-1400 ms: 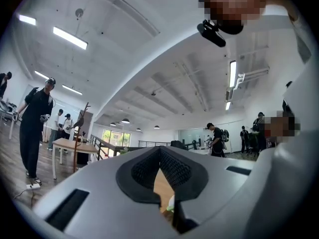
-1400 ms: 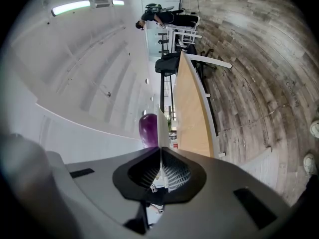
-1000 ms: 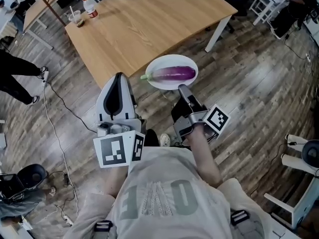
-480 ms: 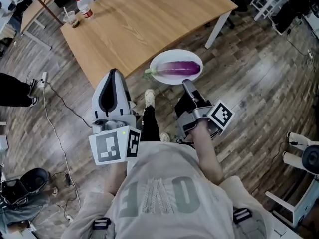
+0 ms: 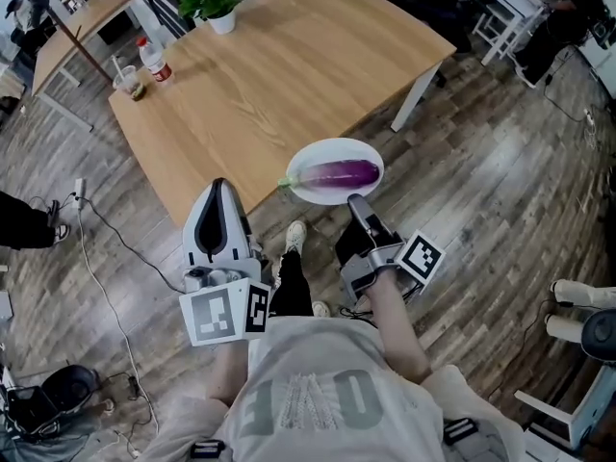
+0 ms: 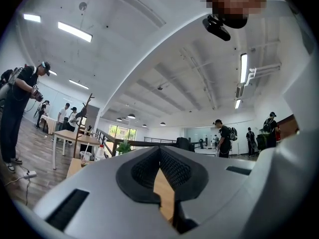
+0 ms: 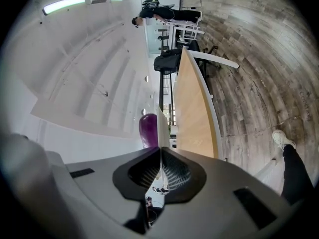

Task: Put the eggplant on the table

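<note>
A purple eggplant (image 5: 339,172) lies on a white plate (image 5: 325,150), which hangs in the air just off the near edge of the wooden table (image 5: 279,65). My right gripper (image 5: 354,201) is shut on the plate's near rim. In the right gripper view the plate (image 7: 160,126) runs edge-on between the pads, with the eggplant (image 7: 148,128) on its left and the table (image 7: 192,108) beyond. My left gripper (image 5: 218,185) is shut and holds nothing; it points at the table's near edge. In the left gripper view the table (image 6: 163,195) shows through the gap below the pads.
A potted plant (image 5: 214,3), a bottle (image 5: 152,61) and a cup (image 5: 127,82) stand at the table's far left end. Cables (image 5: 106,258) trail over the wooden floor on the left. My shoe (image 5: 294,237) is below the plate. White furniture (image 5: 577,306) stands at the right.
Both grippers have moved forward toward the table, the right one still carrying the plate with the eggplant. More of the table's far end shows now.
</note>
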